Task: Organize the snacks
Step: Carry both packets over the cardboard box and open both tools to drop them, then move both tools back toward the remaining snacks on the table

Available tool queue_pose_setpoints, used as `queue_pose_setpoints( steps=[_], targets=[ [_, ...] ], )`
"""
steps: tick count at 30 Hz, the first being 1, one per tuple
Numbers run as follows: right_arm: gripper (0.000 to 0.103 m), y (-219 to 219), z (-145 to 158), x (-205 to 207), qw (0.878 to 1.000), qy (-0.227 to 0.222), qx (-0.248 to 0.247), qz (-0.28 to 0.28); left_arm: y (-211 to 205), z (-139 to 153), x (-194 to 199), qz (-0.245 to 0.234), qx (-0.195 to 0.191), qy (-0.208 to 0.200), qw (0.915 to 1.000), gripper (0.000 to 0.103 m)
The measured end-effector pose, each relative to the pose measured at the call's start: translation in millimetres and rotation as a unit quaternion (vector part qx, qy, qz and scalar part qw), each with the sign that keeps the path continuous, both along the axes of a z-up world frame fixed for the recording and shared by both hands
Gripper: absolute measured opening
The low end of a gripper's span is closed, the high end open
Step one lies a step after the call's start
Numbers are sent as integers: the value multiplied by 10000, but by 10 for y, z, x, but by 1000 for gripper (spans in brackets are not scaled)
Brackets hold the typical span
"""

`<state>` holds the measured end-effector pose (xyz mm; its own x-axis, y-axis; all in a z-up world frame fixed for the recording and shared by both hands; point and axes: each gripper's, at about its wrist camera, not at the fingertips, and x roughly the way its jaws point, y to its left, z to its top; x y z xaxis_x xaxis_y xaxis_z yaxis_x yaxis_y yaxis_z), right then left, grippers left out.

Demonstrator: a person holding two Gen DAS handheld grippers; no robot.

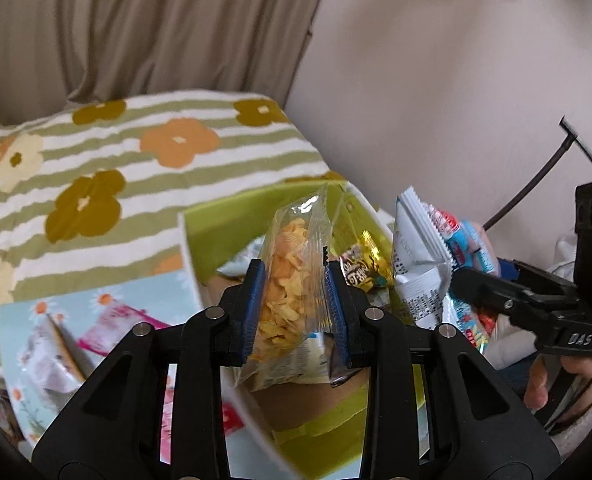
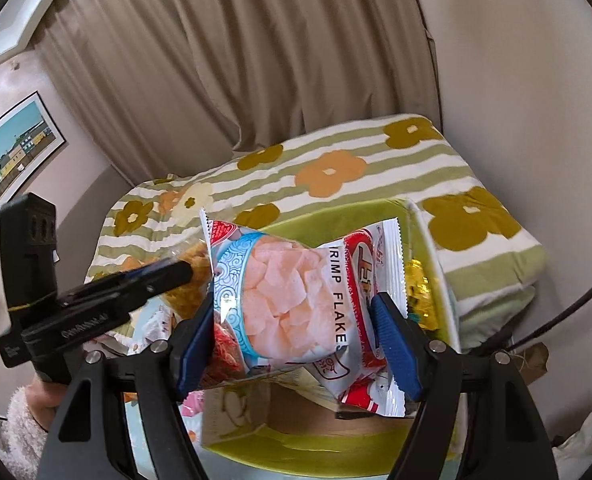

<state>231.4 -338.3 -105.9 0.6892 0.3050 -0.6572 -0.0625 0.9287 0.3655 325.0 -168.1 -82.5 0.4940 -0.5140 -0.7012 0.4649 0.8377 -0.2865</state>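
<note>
Two grippers, each over the one green box, two held snack packets, one gold-wrapped packet inside the box

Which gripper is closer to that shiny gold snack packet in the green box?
Right, by a little. The right gripper holds the shrimp flakes just beside the gold packet; the left gripper holds its clear bag farther off.

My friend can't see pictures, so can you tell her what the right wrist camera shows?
The right gripper holds a bag of shrimp flakes between its blue fingers, above a green box with snacks inside. The left gripper holds a clear bag of orange chips beside it; a flowered striped blanket and beige curtain lie behind.
</note>
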Motion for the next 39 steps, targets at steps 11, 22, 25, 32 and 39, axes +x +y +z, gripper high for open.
queue_pose_setpoints(
  steps=[11, 22, 25, 32, 39],
  targets=[
    [71, -161, -228, -1, 9992, 327, 215, -109, -136, -233, -282, 21, 897, -84, 9959, 102],
    [71, 32, -308, -71, 9986, 521, 24, -111, 197, -205, -439, 164, 858, -44, 9962, 102],
    [79, 106, -356, -60, 9985, 536, -63, -68, 266, -209, -479, 227, 897, -41, 9957, 102],
    [101, 128, -422, -207, 9994, 319, -105, -121, 370, -259, -602, 352, 880, 39, 9955, 102],
    [101, 127, -307, -282, 9993, 284, -242, -29, 385, -157, -742, 497, 858, -137, 9950, 102]
  ],
)
